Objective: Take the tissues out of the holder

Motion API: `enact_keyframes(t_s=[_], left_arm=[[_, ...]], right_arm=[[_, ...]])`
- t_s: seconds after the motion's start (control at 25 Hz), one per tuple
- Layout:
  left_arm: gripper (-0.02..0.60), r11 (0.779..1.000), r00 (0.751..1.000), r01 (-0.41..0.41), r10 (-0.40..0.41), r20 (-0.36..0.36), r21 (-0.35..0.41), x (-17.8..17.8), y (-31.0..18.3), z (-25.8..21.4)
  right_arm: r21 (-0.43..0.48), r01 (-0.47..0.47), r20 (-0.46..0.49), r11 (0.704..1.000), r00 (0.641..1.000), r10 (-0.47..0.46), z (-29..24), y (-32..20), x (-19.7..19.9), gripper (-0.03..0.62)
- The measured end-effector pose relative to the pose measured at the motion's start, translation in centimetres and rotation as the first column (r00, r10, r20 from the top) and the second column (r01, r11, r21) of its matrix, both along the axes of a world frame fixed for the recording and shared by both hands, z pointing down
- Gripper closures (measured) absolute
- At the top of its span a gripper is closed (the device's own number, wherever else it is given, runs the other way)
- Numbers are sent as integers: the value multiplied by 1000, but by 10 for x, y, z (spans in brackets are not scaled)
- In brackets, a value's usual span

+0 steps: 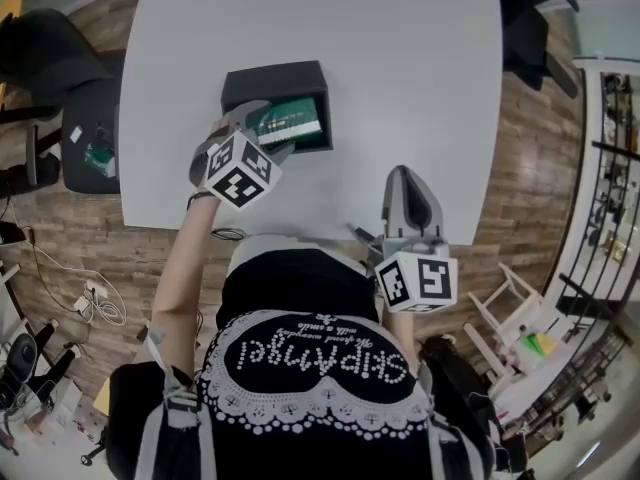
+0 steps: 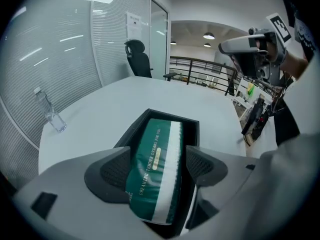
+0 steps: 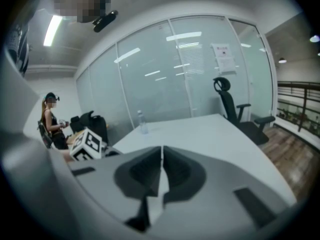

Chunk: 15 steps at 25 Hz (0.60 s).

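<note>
A black rectangular holder (image 1: 275, 78) stands on the white table (image 1: 400, 68), near its front left. A green and white tissue pack (image 1: 288, 121) lies tilted in the holder's opening. My left gripper (image 1: 266, 132) reaches over the holder's near end. In the left gripper view the holder (image 2: 192, 126) holds the pack (image 2: 152, 184), which lies between the widely spread jaws of the left gripper (image 2: 159, 159); the right pad stands clear of it. My right gripper (image 1: 408, 183) hovers at the table's front edge, shut and empty, jaws together (image 3: 161, 166).
A clear water bottle (image 2: 47, 109) stands near the table's far edge. Black office chairs (image 1: 60, 58) stand to the left and one chair (image 3: 230, 104) at the table's far end. Glass walls surround the room. A person (image 3: 50, 119) sits beyond my left gripper's marker cube.
</note>
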<state>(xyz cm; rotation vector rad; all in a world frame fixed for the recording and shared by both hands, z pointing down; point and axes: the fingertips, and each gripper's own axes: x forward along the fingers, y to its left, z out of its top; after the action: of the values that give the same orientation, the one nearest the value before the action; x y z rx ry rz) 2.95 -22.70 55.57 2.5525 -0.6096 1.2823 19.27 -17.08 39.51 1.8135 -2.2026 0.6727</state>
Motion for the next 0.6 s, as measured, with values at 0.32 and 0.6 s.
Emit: enact_keyframes(t_s=[0.32, 0.6], left_arm=[[235, 998, 1000, -8, 9, 7, -68, 4, 1, 6], [233, 996, 998, -12, 17, 54, -87, 2, -2, 21]], right_arm=[[-14, 2, 12, 1000, 1000, -2, 1, -1, -1, 559], [-16, 4, 18, 1000, 1000, -4, 2, -2, -6, 559]])
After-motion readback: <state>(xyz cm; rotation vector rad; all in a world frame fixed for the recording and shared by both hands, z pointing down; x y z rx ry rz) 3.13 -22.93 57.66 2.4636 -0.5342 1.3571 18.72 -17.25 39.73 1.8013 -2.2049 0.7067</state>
